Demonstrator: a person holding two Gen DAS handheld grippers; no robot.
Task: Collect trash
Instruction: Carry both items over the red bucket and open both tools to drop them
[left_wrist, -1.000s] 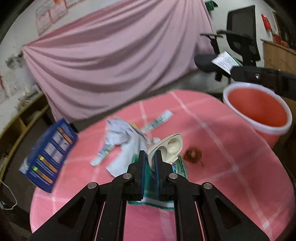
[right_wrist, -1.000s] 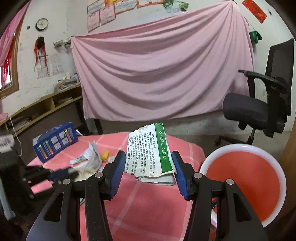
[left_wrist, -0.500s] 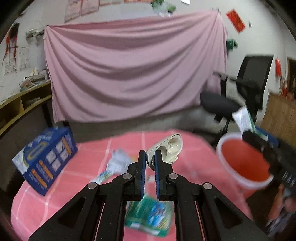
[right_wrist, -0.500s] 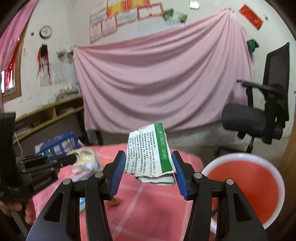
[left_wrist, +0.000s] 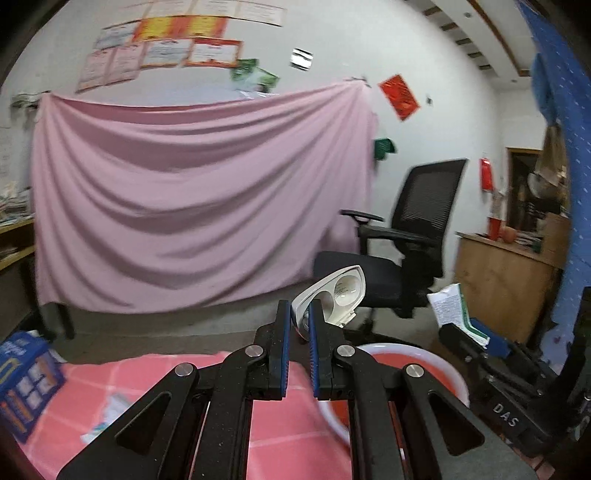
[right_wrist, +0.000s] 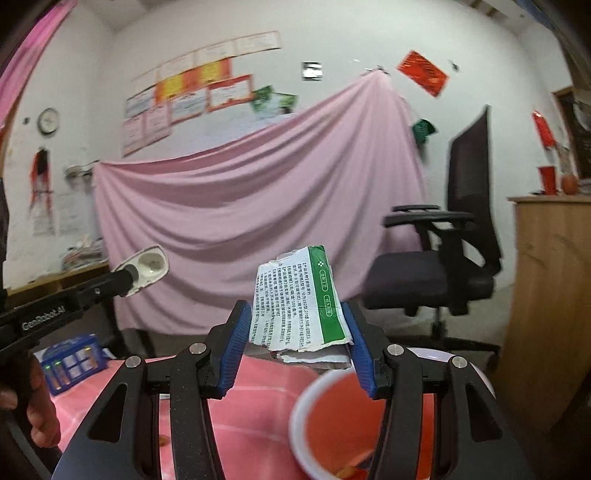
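White plastic two-well tray (left_wrist: 338, 295) is pinched in the left tool (left_wrist: 298, 325), up above the pink checked bench (left_wrist: 147, 387). Right tool (right_wrist: 295, 347) clamps a torn green-and-white carton (right_wrist: 299, 306) over the red bucket (right_wrist: 354, 424).

This looks like a plain office or classroom-like workroom. Framed certificates (right_wrist: 192, 99) hang in rows on a white wall, beside a round clock (right_wrist: 49, 120). A black mesh office chair (left_wrist: 410, 240) stands on a bare concrete floor. Wooden shelves (right_wrist: 79, 258) hold stacked papers, and a pink sheet (left_wrist: 192, 199) is pinned across the wall behind a bench (left_wrist: 122, 398) with a pink checked cloth.
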